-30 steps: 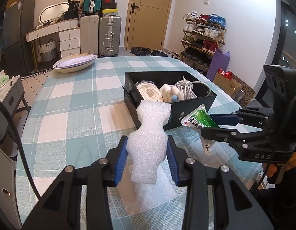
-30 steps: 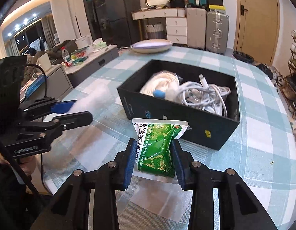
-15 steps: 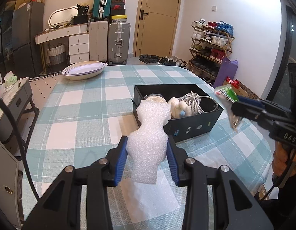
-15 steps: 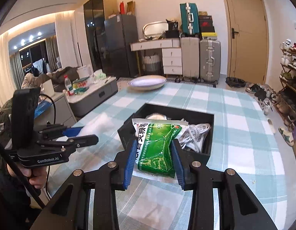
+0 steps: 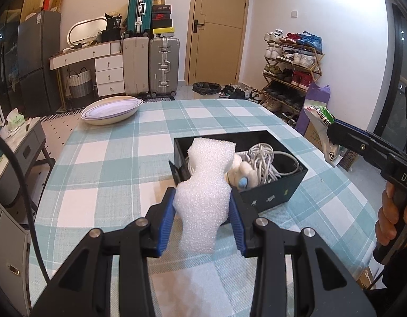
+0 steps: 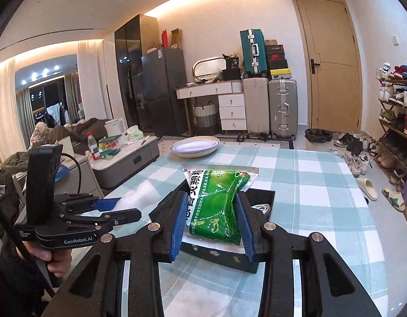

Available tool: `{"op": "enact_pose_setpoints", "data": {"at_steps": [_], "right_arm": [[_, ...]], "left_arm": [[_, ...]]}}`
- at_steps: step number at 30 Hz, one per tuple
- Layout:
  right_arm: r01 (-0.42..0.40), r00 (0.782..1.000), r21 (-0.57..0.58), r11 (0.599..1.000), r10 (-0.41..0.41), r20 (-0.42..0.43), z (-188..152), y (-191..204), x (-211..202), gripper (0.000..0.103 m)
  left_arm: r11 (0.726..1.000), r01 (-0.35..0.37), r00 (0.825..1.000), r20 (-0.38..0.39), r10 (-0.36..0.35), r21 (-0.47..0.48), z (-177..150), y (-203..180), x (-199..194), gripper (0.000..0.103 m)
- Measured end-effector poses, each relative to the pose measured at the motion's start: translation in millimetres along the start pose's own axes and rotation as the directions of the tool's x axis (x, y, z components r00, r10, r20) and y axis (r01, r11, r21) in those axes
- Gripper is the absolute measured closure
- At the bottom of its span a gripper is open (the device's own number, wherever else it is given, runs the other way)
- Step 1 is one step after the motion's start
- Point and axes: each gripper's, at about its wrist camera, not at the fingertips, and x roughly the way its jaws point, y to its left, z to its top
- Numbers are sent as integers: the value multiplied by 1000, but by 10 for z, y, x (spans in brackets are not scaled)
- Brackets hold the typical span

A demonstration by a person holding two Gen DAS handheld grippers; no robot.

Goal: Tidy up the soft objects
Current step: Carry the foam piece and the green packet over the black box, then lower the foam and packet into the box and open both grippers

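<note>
My left gripper [image 5: 202,220] is shut on a white foam sheet [image 5: 206,185] and holds it above the checked table, just in front of the black box [image 5: 272,195]. The box holds white cables [image 5: 261,161] and a soft white item. My right gripper [image 6: 211,224] is shut on a green medicine packet [image 6: 216,203], held well above the box [image 6: 264,198]. In the left wrist view the right gripper [image 5: 335,129] is high at the right with the packet [image 5: 319,116]. In the right wrist view the left gripper [image 6: 119,207] is at the left with the foam [image 6: 140,195].
A stack of white oval plates [image 5: 111,109] sits at the table's far end. The checked tablecloth [image 5: 111,163] covers the table. Suitcases [image 5: 164,66], a drawer unit, a shoe rack [image 5: 290,71] and a low side table [image 6: 124,155] stand around the room.
Both grippers have risen away from the table with their loads. The right gripper and packet moved up and off to the right of the box; the box now looks farther below.
</note>
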Motion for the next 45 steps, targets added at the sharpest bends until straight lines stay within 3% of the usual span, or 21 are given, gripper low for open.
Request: {"op": "enact_pose_setpoints", "data": {"at_steps": [15, 36, 42, 45], "right_arm": [[31, 999, 3, 1000, -31, -36, 61, -155, 292, 66], [43, 984, -4, 999, -43, -172, -1, -357, 1002, 66], [35, 976, 8, 999, -32, -215, -35, -417, 1196, 66], [47, 976, -6, 999, -47, -214, -36, -417, 1214, 66]], "left_arm": [[1000, -2, 1000, 19, 2, -29, 369, -64, 447, 65], [1000, -9, 997, -73, 8, -5, 379, -111, 1002, 65], [999, -25, 996, -81, 28, 39, 371, -169, 1064, 65], [999, -13, 996, -87, 17, 48, 371, -171, 1060, 60]]}}
